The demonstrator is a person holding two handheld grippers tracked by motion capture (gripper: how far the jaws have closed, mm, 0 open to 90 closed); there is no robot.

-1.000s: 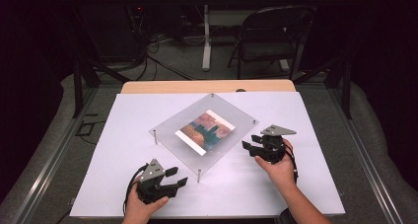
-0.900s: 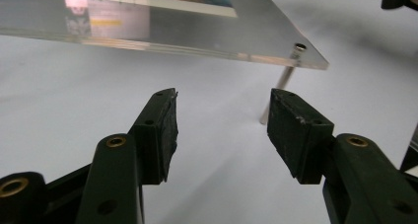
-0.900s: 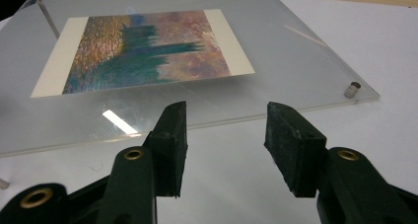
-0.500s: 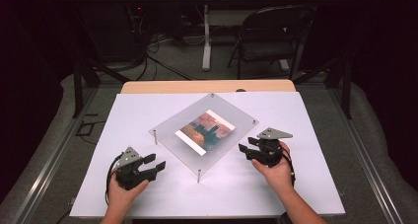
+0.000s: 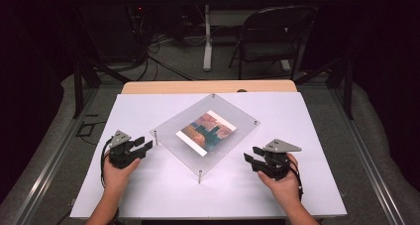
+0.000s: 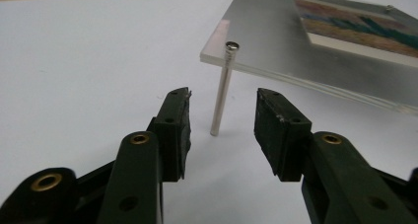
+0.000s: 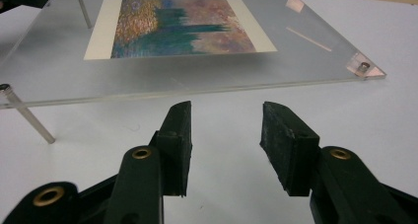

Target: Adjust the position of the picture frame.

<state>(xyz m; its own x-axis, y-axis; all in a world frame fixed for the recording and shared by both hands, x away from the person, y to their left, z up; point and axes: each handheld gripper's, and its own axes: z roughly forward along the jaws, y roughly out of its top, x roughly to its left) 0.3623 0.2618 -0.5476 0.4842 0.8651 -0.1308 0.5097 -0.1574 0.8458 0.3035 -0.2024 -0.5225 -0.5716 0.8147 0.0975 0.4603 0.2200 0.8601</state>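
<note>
High view puts the clear acrylic frame (image 5: 207, 134) mid-table on thin metal legs, its corners off the white tabletop (image 5: 163, 195). At eight o'clock the left gripper (image 5: 143, 144), jaws parted and just closing, faces a corner leg (image 6: 220, 91); at four o'clock the right gripper (image 5: 251, 155) gapes empty, bare tabletop around both.

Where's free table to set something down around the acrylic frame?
Free: the white table near edge between both hands, the far-left corner, and the far-right strip beyond the acrylic frame. Crowded: beside the left tool, near a metal post, and beside the right tool.
</note>
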